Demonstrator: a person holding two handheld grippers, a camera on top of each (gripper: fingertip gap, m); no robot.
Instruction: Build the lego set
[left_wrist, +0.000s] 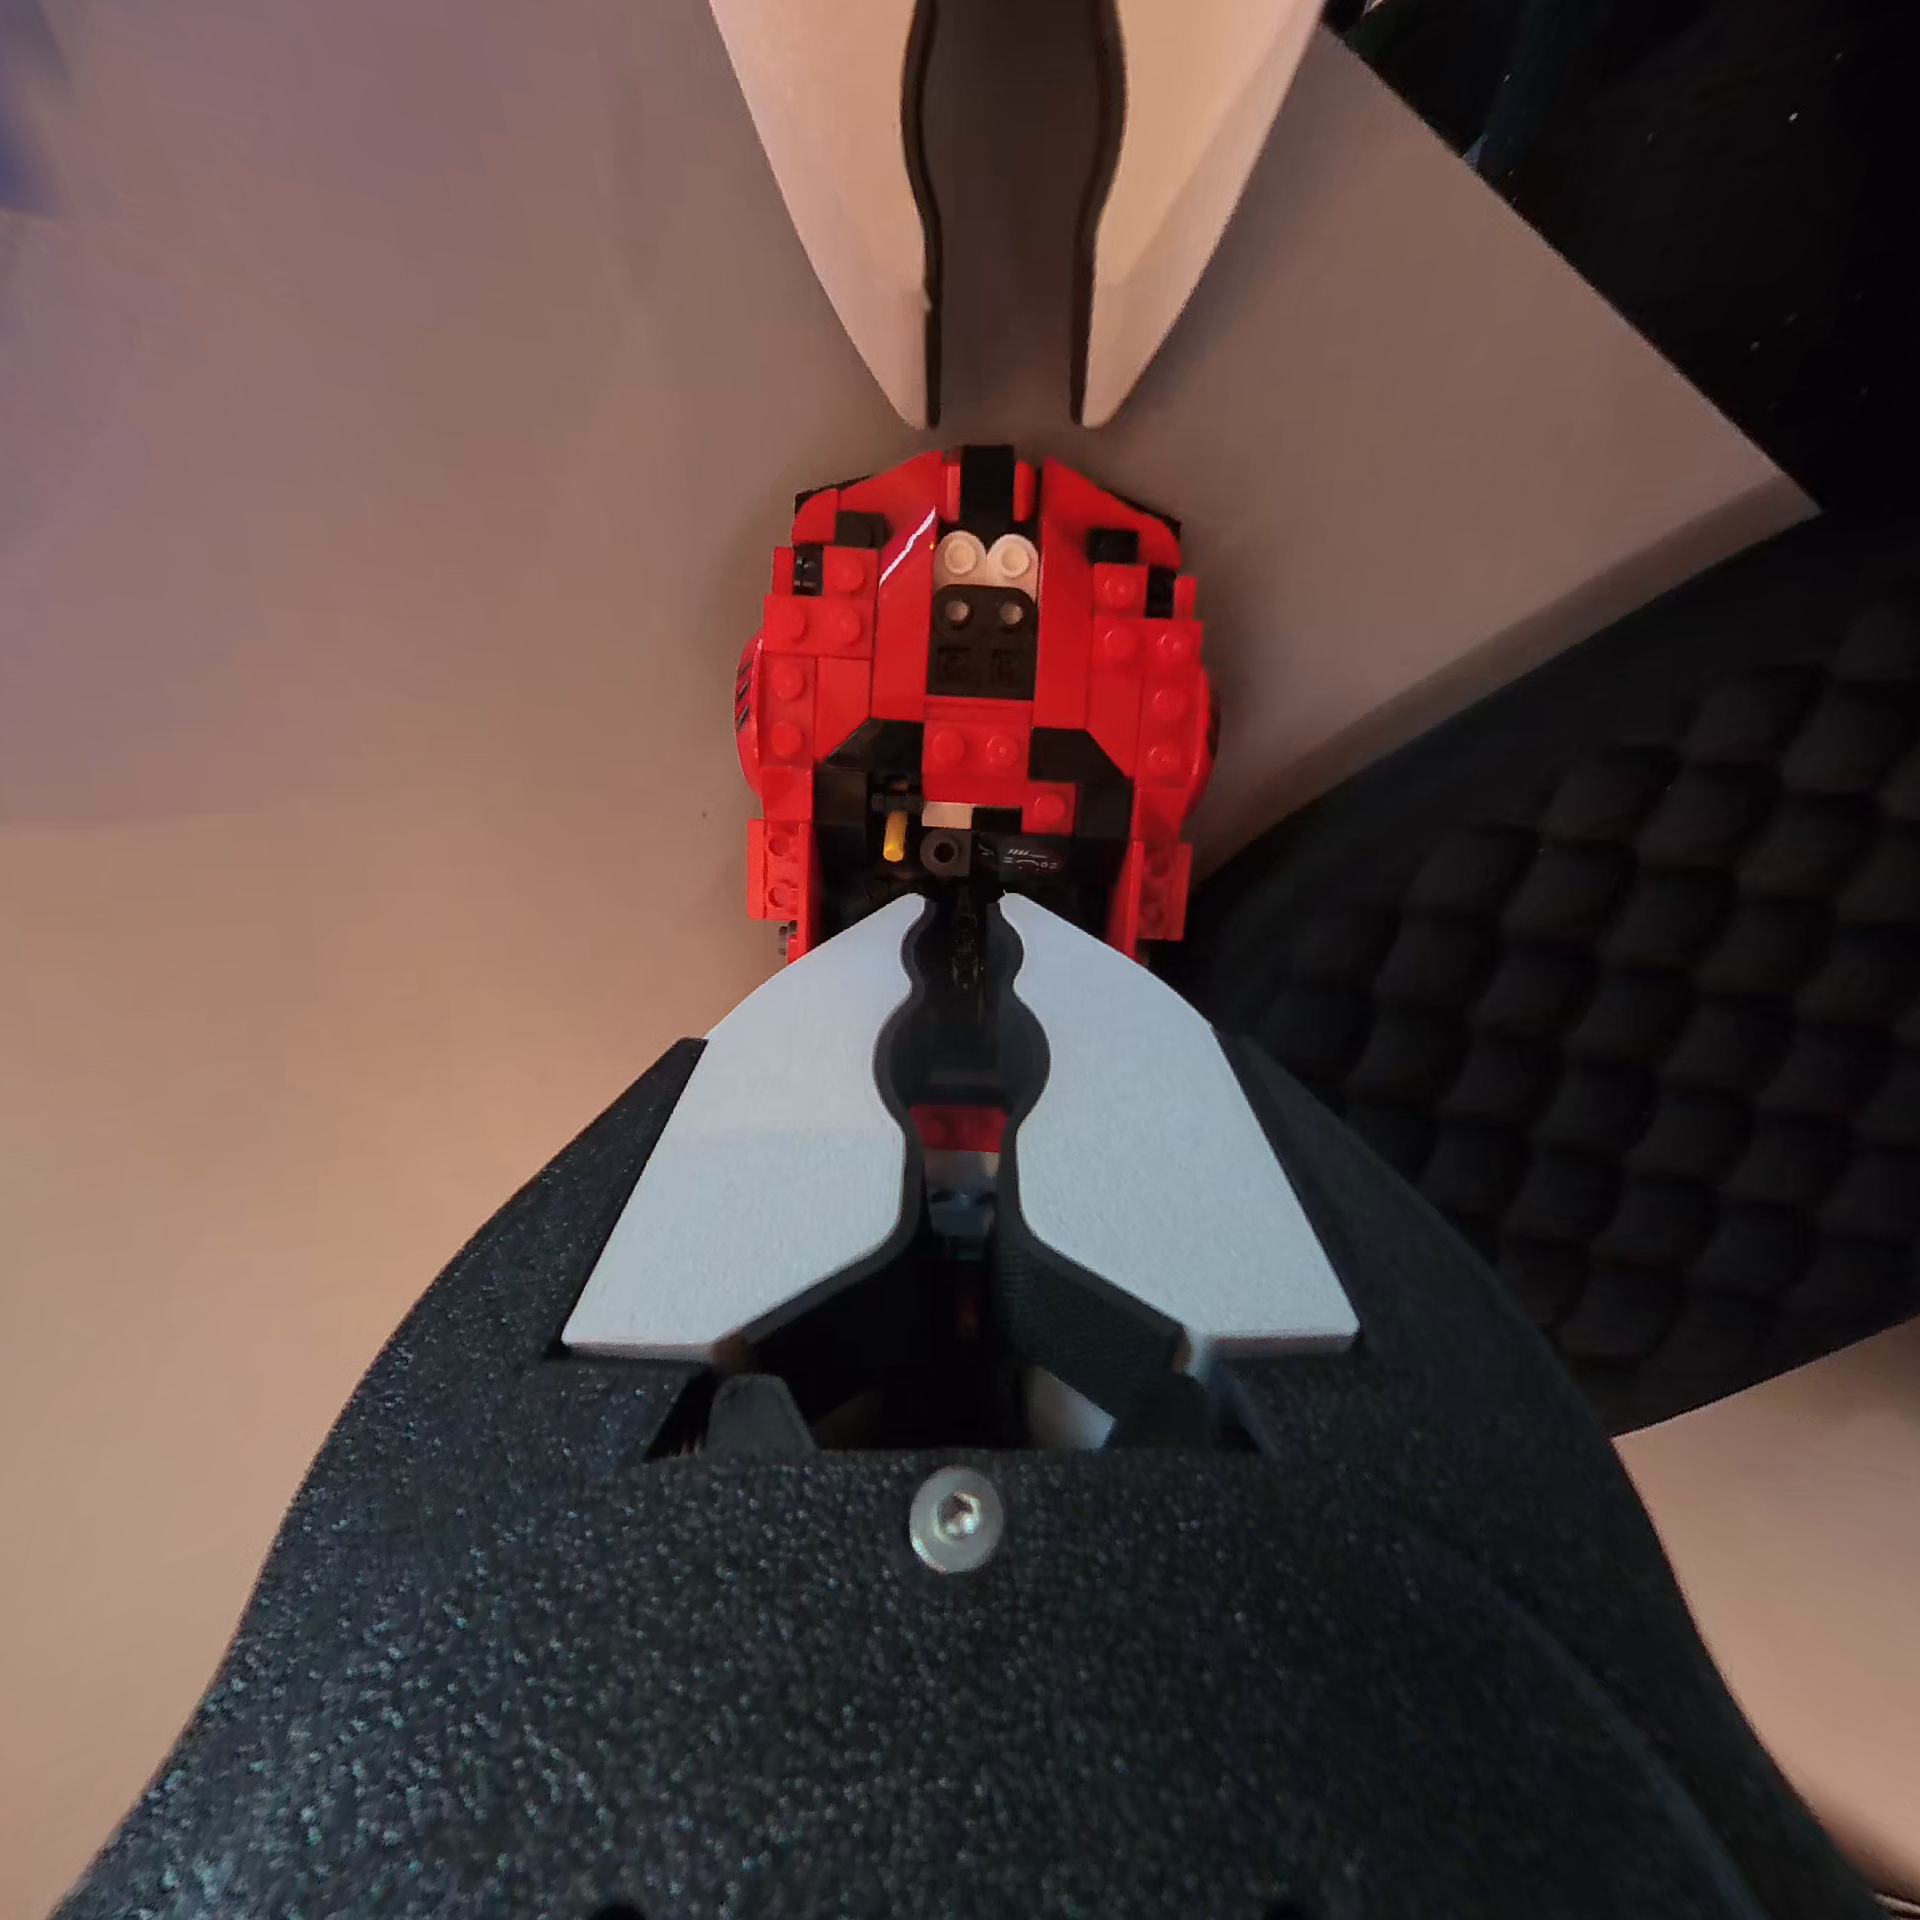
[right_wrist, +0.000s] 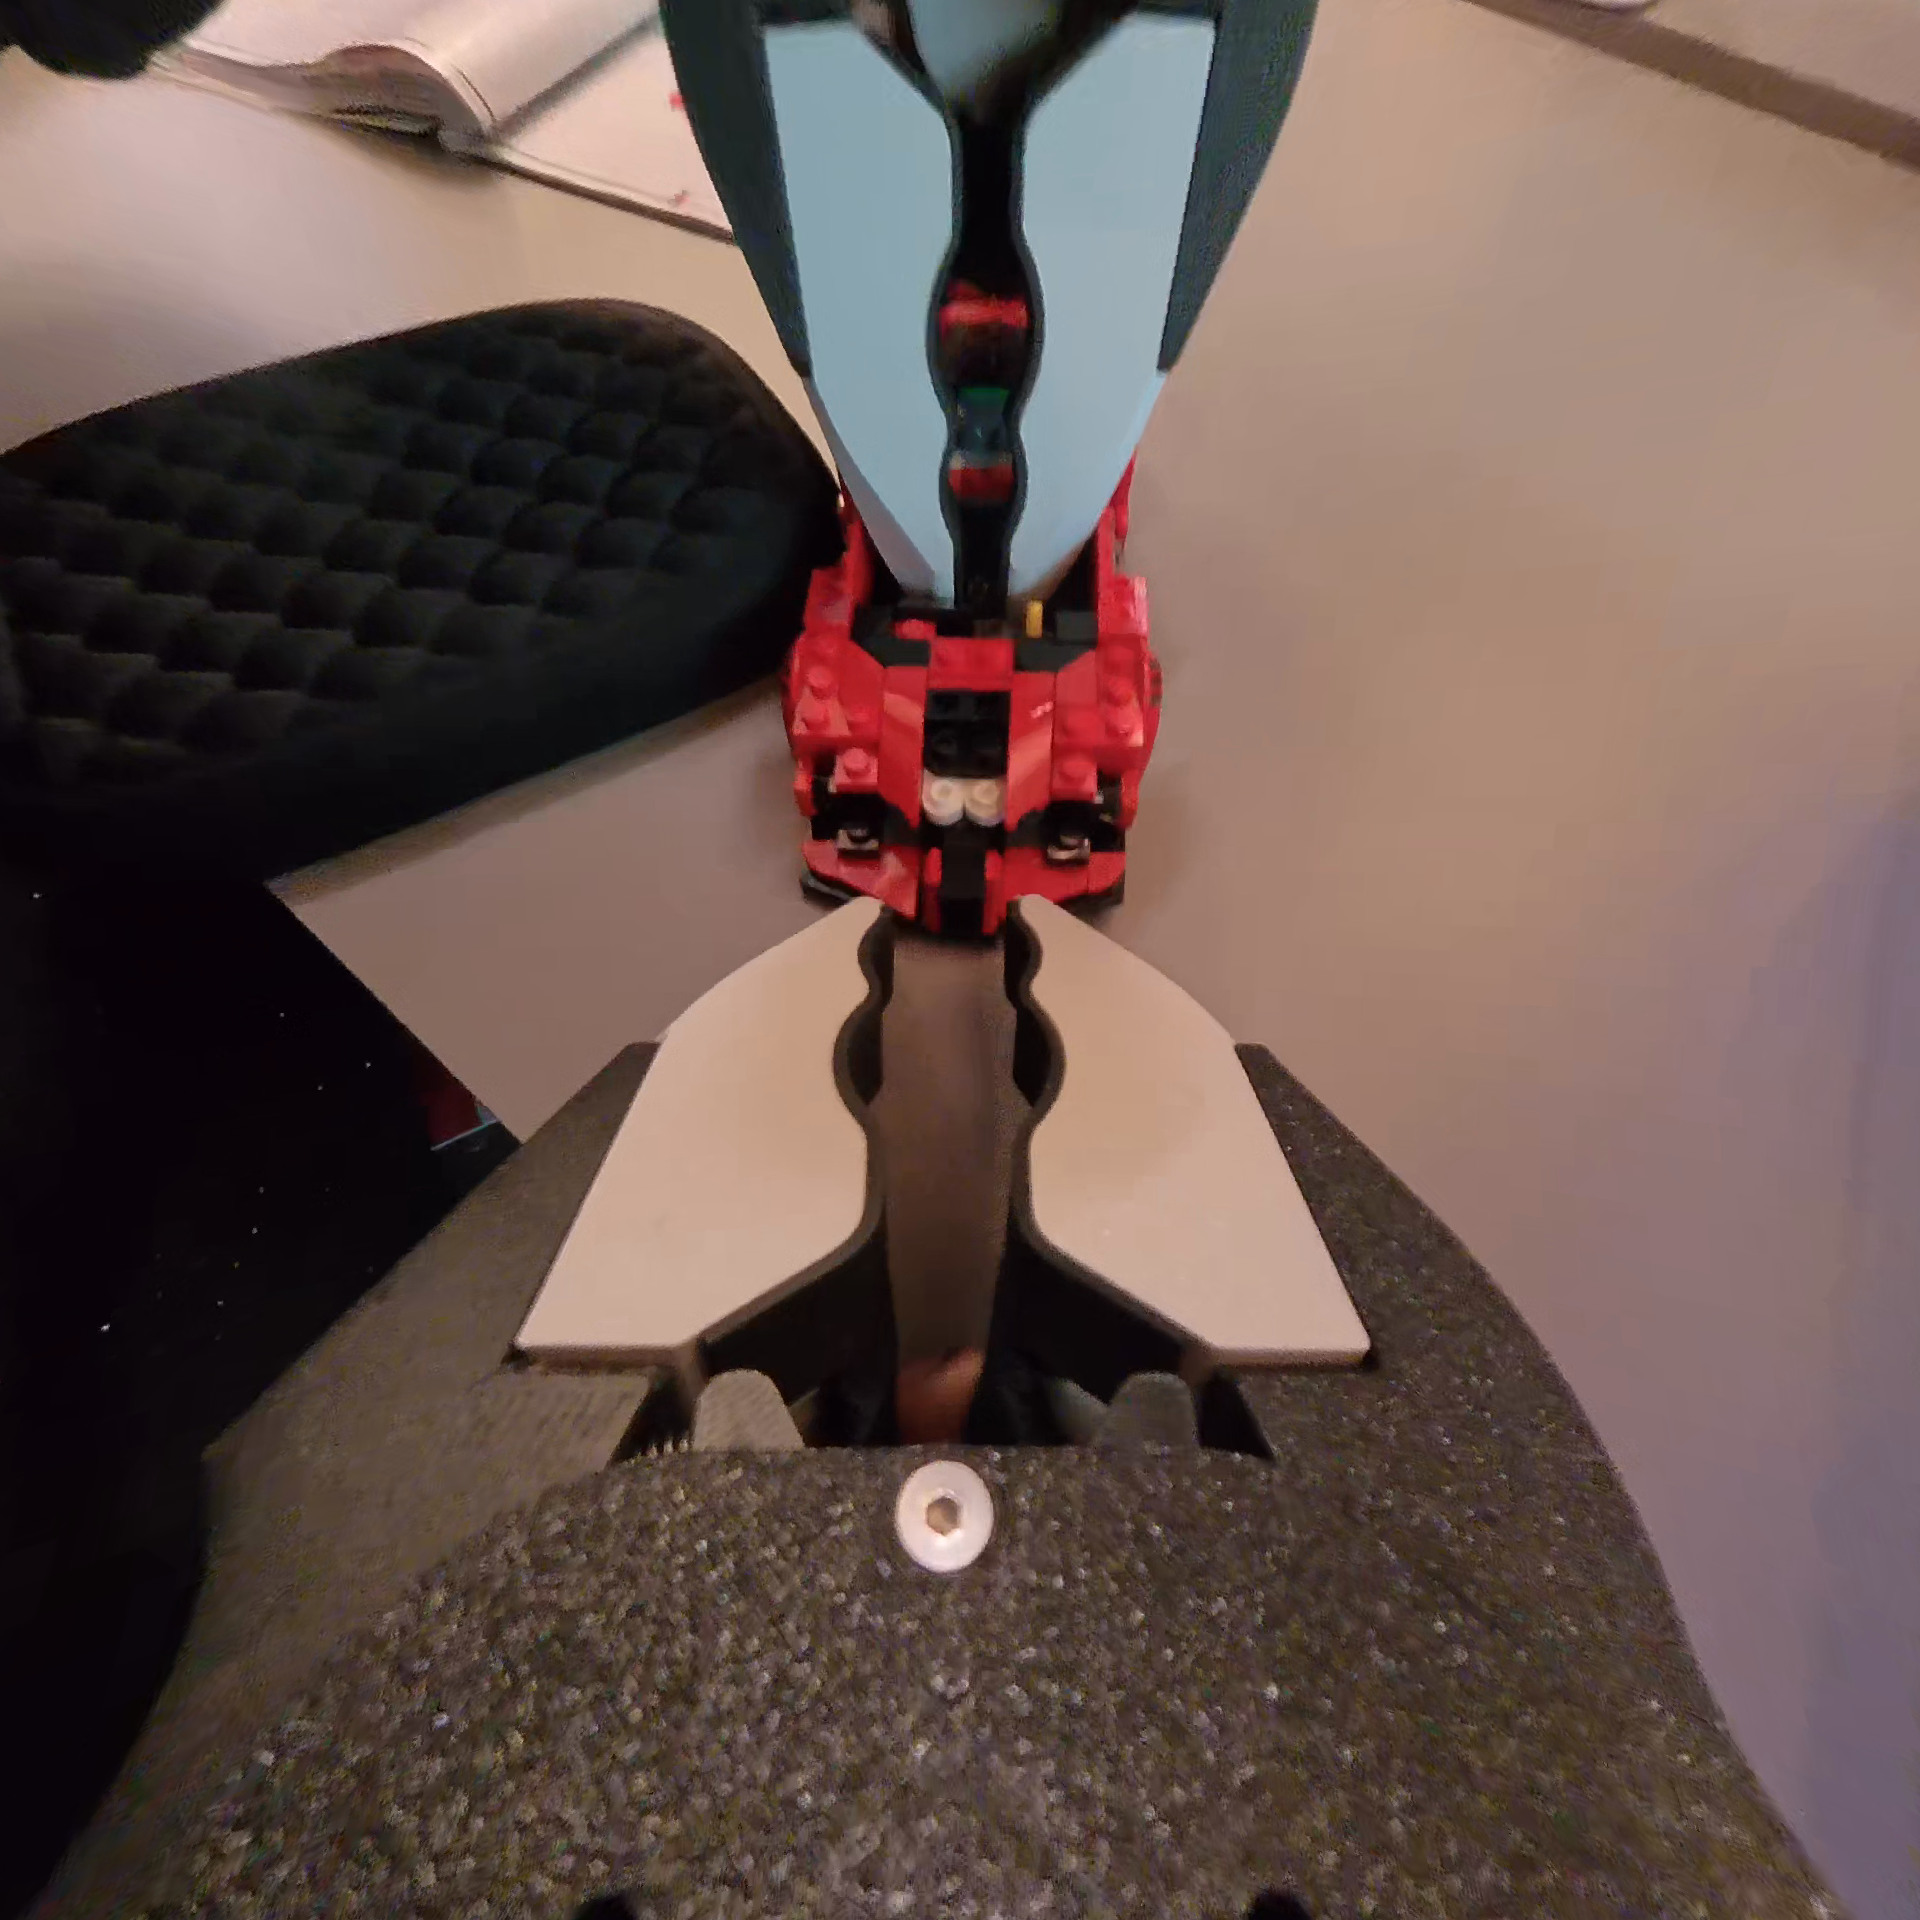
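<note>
Red-and-black car (left_wrist: 977, 696) on the table (left_wrist: 416, 623), between 2 facing grippers. Left view: left gripper (left_wrist: 963, 909) over the car's near end, fingers nearly together with car parts showing in the narrow gap; whether they clamp it cannot be told. Right gripper (left_wrist: 1003, 421) just beyond the far end, fingers apart. Only the right view shows an open booklet (right_wrist: 436, 94) beyond a black quilted cushion (right_wrist: 395, 561).

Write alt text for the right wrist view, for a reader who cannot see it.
A red and black lego car sits on a beige table between two sets of tongs. The right tongs are slightly open, tips at its near end; the left tongs close on its far end. A black quilted cushion lies left, an open booklet behind.
</note>
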